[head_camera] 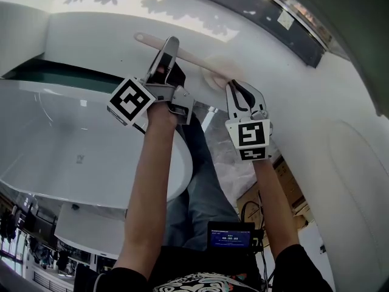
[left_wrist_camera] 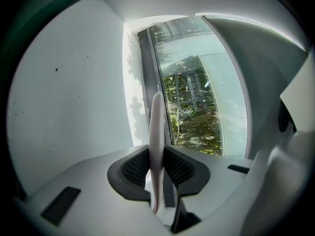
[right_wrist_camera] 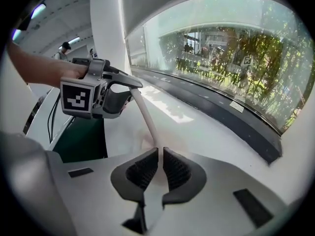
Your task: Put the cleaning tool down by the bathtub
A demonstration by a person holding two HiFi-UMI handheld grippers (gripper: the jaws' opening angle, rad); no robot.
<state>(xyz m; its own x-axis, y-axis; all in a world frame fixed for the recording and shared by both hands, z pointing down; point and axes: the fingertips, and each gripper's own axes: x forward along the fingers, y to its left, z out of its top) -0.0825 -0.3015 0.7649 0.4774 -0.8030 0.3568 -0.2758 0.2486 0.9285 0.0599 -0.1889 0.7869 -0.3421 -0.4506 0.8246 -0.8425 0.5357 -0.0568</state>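
White ledge lies open between bathtub and dark window frame.

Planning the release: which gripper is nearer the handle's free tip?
Left. The left gripper clamps the handle just short of that tip; the right gripper pinches the opposite end.

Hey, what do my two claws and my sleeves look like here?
Both claws, left claw and right claw, are pale grey shells with dark ribbed pads. Each carries a white cube printed with black square markers. Arms are bare below short black sleeves.
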